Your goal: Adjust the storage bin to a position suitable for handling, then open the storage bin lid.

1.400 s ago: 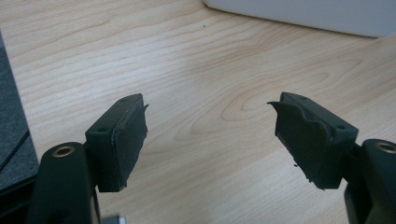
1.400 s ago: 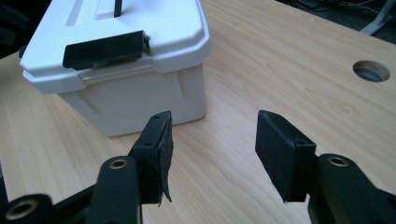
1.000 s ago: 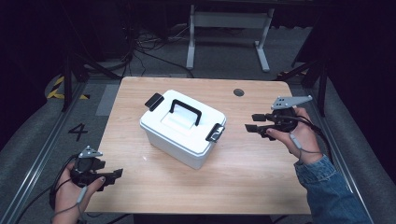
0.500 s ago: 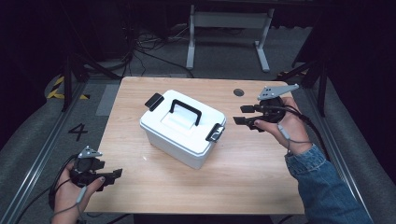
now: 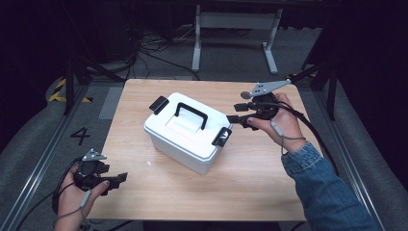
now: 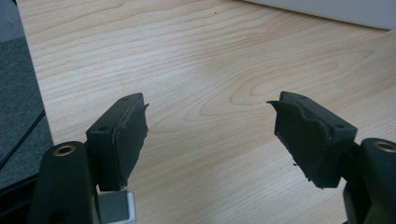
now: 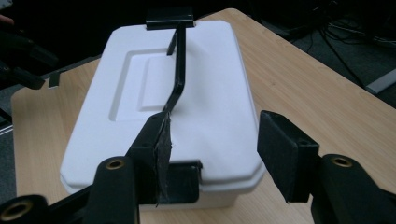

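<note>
White plastic box (image 5: 185,137), black handle (image 5: 191,114), pale woodgrain table (image 5: 250,178), both claws apart: left claw (image 5: 118,179), right claw (image 5: 235,112)

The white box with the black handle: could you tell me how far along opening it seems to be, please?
Nothing looks done yet: the white box sits on the table with its lid on, handle up. In hand: the right gripper, jaws open, is at the near latch, lined up with it in the right gripper view. The left gripper waits open at the table's corner. Left, apparently: both latches, then the lid.
</note>
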A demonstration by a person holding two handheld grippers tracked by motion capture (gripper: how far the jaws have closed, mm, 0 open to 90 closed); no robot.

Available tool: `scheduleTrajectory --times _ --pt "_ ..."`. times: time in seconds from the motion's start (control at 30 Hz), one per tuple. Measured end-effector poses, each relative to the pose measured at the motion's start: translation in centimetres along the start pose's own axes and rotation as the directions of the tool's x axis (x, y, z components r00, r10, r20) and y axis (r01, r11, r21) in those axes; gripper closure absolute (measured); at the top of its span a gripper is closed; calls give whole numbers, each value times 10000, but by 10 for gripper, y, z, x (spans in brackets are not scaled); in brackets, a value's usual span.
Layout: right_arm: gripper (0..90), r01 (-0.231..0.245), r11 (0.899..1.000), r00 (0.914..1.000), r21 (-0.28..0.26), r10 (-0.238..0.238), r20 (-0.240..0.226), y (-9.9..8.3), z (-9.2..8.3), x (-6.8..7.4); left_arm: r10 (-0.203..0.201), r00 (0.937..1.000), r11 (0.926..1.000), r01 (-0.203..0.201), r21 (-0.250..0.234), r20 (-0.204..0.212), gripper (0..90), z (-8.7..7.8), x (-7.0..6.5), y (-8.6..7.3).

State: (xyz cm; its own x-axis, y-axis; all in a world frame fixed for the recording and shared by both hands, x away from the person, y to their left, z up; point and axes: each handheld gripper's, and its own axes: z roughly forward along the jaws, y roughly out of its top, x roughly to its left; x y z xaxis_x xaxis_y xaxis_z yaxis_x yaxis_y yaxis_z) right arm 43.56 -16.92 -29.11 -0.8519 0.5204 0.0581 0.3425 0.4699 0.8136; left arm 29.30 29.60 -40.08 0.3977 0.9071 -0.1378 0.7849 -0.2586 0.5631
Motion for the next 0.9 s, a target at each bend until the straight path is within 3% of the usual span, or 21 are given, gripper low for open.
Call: scheduleTrajectory --times 0.23,0.4,0.9 --pt "455 211 9997 9997 115 -210 -124 16 23 6 -16 10000 10000 16 -41 -16 259 -1 2 1" --pt "455 70 9997 9993 231 -62 -361 22 40 7 -82 10000 10000 82 -18 4 259 1 3 2" --pt "460 -391 9987 9962 327 416 -768 21 68 8 117 9998 9999 -117 49 137 259 8 1 10"
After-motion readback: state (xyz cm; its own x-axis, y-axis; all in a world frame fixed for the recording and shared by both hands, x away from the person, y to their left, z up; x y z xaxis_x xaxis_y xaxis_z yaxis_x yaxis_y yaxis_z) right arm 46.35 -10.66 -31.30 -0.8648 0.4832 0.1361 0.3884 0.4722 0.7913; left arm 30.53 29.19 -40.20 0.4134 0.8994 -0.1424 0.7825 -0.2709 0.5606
